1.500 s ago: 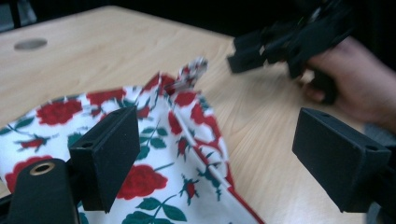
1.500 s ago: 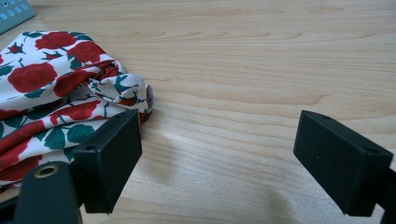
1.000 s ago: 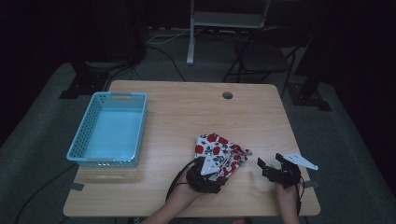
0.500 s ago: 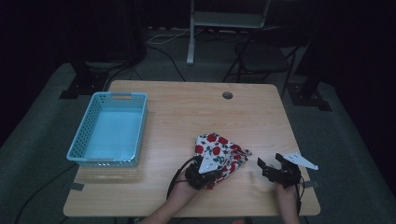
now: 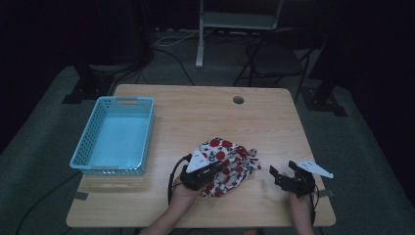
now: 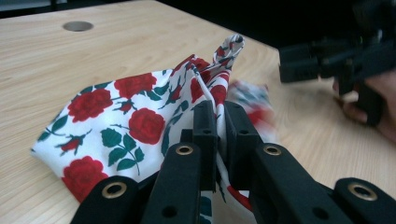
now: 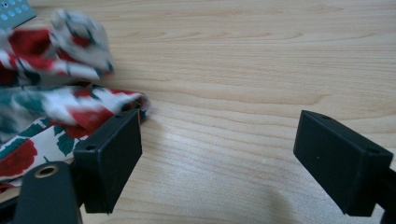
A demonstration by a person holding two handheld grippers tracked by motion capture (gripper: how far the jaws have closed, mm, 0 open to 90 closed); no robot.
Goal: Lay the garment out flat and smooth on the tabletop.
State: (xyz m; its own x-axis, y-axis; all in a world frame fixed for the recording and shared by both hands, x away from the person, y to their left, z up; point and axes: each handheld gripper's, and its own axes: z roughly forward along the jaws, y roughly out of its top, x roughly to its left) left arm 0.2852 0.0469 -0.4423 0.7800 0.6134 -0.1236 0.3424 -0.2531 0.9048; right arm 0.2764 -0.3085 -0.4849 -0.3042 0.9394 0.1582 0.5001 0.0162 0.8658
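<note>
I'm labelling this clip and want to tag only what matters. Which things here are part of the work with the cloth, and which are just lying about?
In the job:
- rose-print cloth, pinched at a fold
- left gripper, shut on the cloth
- right gripper, jaws open beside the cloth, pads not on it

Lying about:
- blue basket, apart from the cloth; any part in the job can't be told
- table
- chair behind the table

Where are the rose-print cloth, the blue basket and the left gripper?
rose-print cloth (image 5: pixel 230 164): high view, middle of the fabric.
blue basket (image 5: pixel 91 132): high view, left wall.
left gripper (image 6: pixel 219 123): left gripper view, between its fingertips, shut on the cloth.
</note>
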